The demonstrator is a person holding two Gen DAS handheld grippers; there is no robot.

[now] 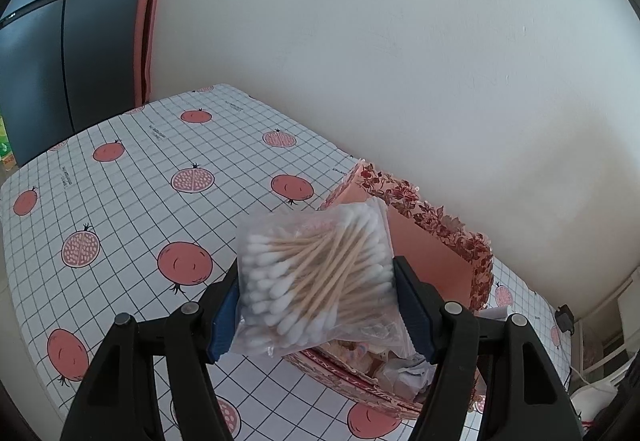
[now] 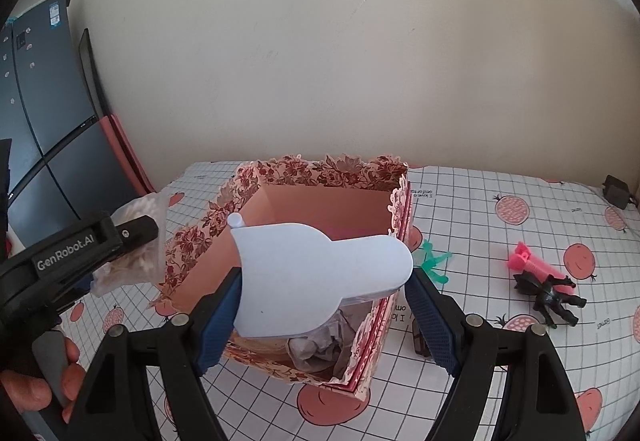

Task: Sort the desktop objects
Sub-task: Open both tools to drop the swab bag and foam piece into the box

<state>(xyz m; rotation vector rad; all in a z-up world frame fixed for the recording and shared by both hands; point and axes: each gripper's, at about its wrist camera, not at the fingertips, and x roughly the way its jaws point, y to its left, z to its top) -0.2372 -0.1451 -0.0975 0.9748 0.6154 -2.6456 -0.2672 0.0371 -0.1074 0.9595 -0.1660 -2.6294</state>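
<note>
- A clear bag of cotton swabs (image 1: 316, 277) is clamped between the blue pads of the left gripper (image 1: 320, 305); the bag is held in the air over the near edge of the floral box (image 1: 436, 225).
- A pale blue flat case (image 2: 320, 277) (bottle-like in outline, with a small round knob at one corner) is clamped between the pads of the right gripper (image 2: 324, 321), directly above the open box (image 2: 320, 201).
- The box is seen standing on the checked tablecloth with pomegranate prints (image 1: 132, 193), close to the white wall (image 1: 400, 41); its inner walls are plain salmon, and crumpled paper (image 2: 320, 349) lies in its bottom.
- In the right wrist view the left gripper (image 2: 132, 237) is seen from the side at the left of the box, with the bag (image 2: 140, 241) in its grip, and a hand (image 2: 44, 377) is wrapped around its handle.
- To the right of the box, three small things are left on the cloth: a green plastic piece (image 2: 434, 261) just beside the box wall, and farther off a pink toy (image 2: 536, 265) touching a black figure (image 2: 552, 297).
- A small dark object (image 2: 420, 341) lies by the box's near right corner; what it is cannot be told.
</note>
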